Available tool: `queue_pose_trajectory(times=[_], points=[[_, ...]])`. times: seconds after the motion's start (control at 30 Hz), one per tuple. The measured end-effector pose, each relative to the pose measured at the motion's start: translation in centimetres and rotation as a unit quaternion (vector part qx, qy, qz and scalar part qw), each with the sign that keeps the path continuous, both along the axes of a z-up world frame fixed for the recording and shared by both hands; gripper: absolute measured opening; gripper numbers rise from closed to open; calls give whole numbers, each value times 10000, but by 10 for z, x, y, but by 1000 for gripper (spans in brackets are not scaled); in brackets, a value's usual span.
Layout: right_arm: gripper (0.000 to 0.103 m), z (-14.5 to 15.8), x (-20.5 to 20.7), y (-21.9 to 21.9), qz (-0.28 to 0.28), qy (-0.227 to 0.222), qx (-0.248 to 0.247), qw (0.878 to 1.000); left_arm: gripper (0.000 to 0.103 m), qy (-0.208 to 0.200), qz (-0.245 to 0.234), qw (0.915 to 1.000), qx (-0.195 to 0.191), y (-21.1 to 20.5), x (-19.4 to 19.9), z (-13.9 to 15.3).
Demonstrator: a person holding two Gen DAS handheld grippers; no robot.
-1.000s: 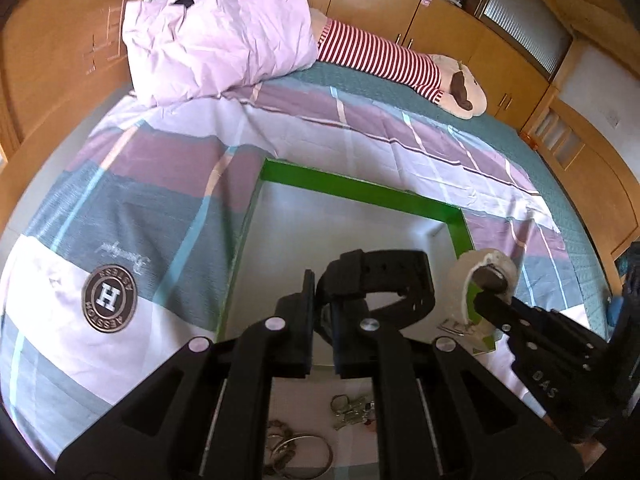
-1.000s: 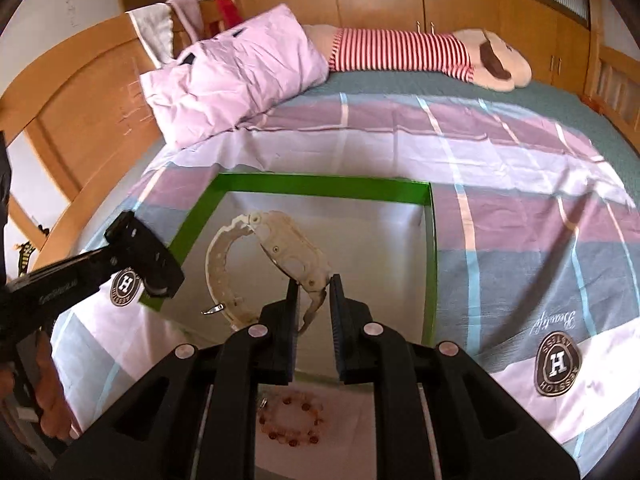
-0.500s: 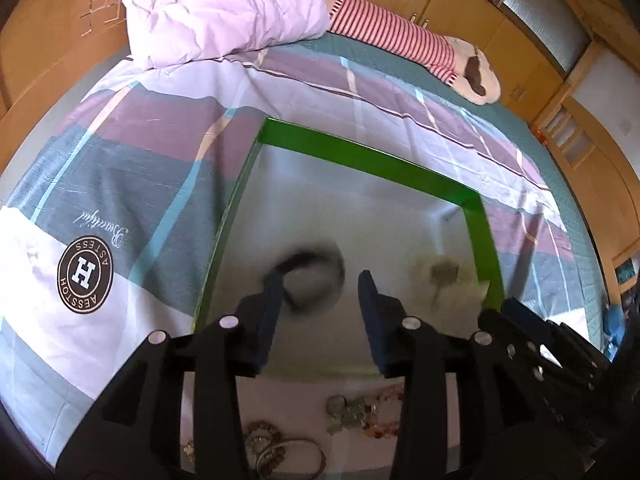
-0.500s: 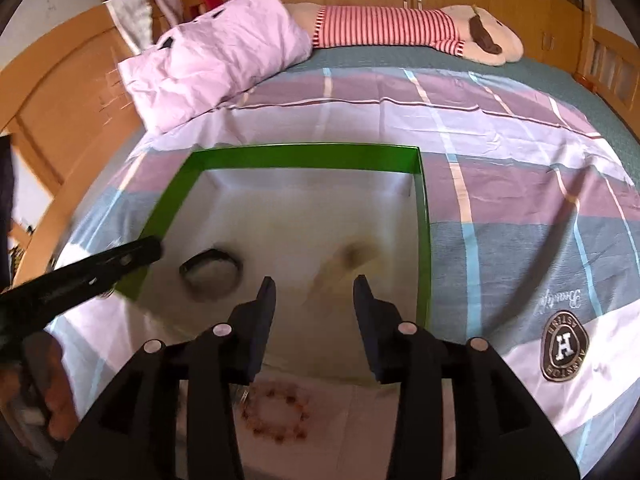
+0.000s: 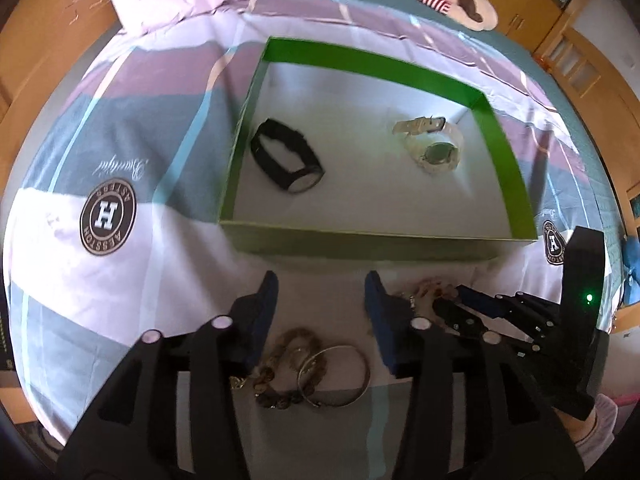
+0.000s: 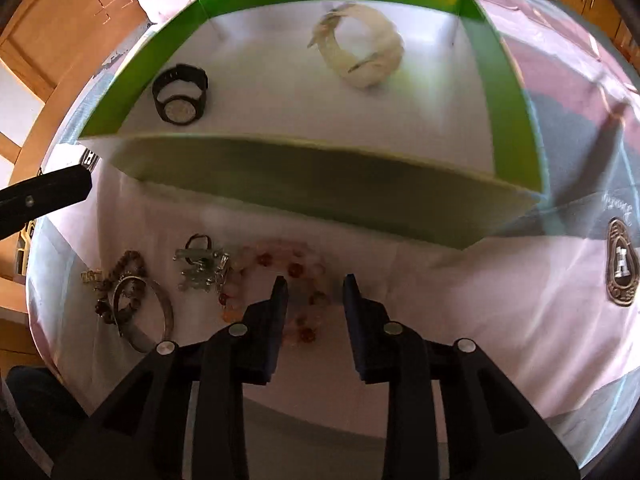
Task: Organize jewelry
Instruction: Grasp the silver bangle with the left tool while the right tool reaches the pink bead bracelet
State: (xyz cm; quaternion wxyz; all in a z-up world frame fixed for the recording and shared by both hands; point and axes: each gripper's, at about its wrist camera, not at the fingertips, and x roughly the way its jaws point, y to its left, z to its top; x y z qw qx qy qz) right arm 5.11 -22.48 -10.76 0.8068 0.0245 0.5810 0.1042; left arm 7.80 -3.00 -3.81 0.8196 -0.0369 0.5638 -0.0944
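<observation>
Both watches dropped into green box (image 5: 372, 240), round black watch (image 5: 286, 160), cream watch (image 5: 434, 148)

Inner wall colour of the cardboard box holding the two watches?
Bright green inner walls; clearest in the left wrist view.

Both wrist views: steeply downward, close above the bed; shared: shallow green-walled cardboard box (image 5: 376, 240) (image 6: 320, 196), black wristwatch (image 5: 286, 156) (image 6: 181, 94).

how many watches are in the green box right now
2. The black watch lies near the left wall of the green box; the cream watch lies toward its far right corner. Nothing else shows inside.
</observation>
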Motion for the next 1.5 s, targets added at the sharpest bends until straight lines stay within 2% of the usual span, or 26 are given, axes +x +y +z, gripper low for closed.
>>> queue_pose_trajectory(times=[0.03,0.1,0.3,0.37,0.6,0.73,0.83,0.93,0.97,1.03,1.07,1.23,1.43,1.5], points=[[10,2,-1,1,44,4,7,10000,50,32,20,10000,-14,2,0,-1],[7,10,-5,-4,99,13,406,9991,50,56,14,10000,6,1,1,-3],[7,66,-22,-17,458,-581,1057,9916,55,181,-144,9996,154,-7,0,-9],[7,75,-25,-25,516,-697,1135,9897,55,261,-169,9993,223,-9,0,-15],[7,46,-13,-27,314,-165,686,9970,54,565,-479,9963,424,-21,-4,-30],[7,39,-13,-25,338,-100,652,9972,50,530,-984,9925,501,-30,-17,-31],[7,37,-14,-23,351,-99,643,9973,46,674,-1087,9897,647,-29,-22,-40],[7,34,-12,-22,333,-58,641,9974,40,824,-1018,9888,721,-23,-22,-49],[7,33,-11,-22,332,-49,651,9973,35,877,-991,9885,726,-20,-22,-53],[7,33,-11,-21,330,-38,666,9972,16,978,-940,9881,722,-17,-21,-59],[7,33,-11,-20,332,-40,661,9973,11,1020,-908,9881,710,-16,-21,-61],[7,32,-11,-21,315,-54,649,9974,4,975,-768,9914,414,-15,-16,-58],[7,36,-11,-28,191,-139,678,9974,5,750,-245,9968,-98,4,-3,-39],[7,38,-10,-33,74,-204,651,9976,6,730,-93,9972,-107,8,1,-39]])
